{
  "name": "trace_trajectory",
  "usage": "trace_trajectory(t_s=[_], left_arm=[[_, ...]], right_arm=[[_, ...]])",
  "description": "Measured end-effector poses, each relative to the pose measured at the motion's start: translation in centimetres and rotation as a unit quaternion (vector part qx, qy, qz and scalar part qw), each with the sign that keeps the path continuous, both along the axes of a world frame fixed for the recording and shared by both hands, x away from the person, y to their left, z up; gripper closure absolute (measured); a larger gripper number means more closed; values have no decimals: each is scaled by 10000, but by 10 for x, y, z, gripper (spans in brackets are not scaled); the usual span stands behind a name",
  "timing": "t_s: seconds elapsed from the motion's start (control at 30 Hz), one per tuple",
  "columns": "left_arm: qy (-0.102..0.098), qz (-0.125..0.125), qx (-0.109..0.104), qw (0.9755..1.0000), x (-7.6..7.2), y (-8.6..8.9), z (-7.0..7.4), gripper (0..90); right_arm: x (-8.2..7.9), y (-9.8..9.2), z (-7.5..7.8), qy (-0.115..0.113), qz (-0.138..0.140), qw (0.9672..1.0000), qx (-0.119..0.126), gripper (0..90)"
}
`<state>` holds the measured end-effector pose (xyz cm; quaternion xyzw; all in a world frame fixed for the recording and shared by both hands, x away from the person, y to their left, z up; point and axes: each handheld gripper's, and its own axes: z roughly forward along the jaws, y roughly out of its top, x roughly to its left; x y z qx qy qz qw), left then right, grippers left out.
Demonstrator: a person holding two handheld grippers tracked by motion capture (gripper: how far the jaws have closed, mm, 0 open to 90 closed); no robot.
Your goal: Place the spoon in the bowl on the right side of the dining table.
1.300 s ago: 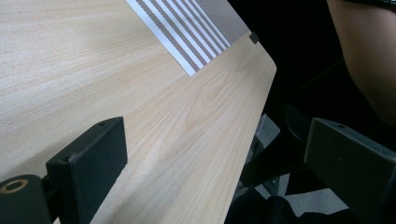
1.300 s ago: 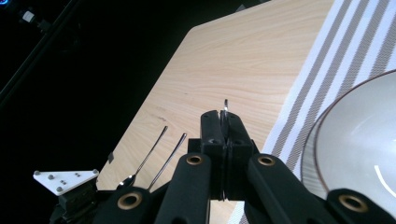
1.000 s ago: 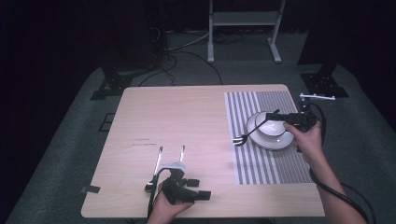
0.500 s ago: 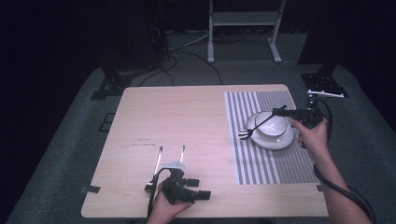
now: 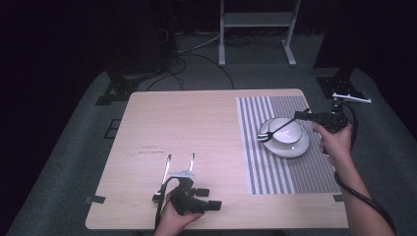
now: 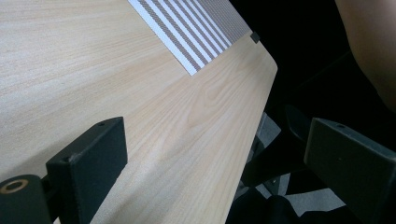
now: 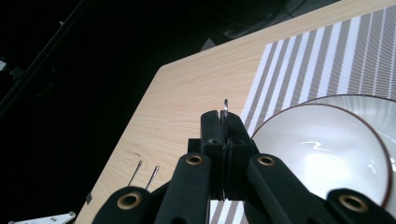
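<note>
**A dark test room, not a home**

This looks like a lab or a studio set up for recording. One light wooden tabletop (image 5: 196, 132) stands alone on a grey carpet (image 5: 78, 162). All around it the room is black, like a stage with dark curtains. Black stand feet (image 5: 115, 91) sit on the floor by the corners. Cables (image 5: 196, 54) run across the carpet behind. A white metal frame (image 5: 255, 22) stands at the back. Bits of dark tape (image 5: 96, 200) mark the tabletop's edges. A striped mat (image 5: 280, 172) lies on it.
</note>
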<state>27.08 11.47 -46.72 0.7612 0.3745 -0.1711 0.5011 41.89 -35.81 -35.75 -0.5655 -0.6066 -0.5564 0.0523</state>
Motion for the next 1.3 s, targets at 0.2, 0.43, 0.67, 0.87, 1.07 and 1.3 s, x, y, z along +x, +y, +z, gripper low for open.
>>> trace_trajectory(t_s=[0.2,0.43,0.67,0.87,1.07,1.3], left_arm=[[-1,6,-1,10000,0,0,0,46],[-6,15,-3,10000,0,1,0,45],[-3,13,-2,10000,0,0,0,45],[-1,31,-10,10000,0,1,0,45],[-4,33,-13,10000,0,1,0,45],[10,34,-21,10000,1,1,-1,45]], right_arm=[[1,-9,-1,19,-190,9998,-7,890],[2,-19,-3,37,-377,9993,-36,889],[2,-27,-3,70,-546,9985,-18,889],[1,-35,-4,52,-705,9975,30,889],[0,-40,-7,89,-803,9967,23,889],[-1,-46,-13,128,-961,9953,-84,889]])
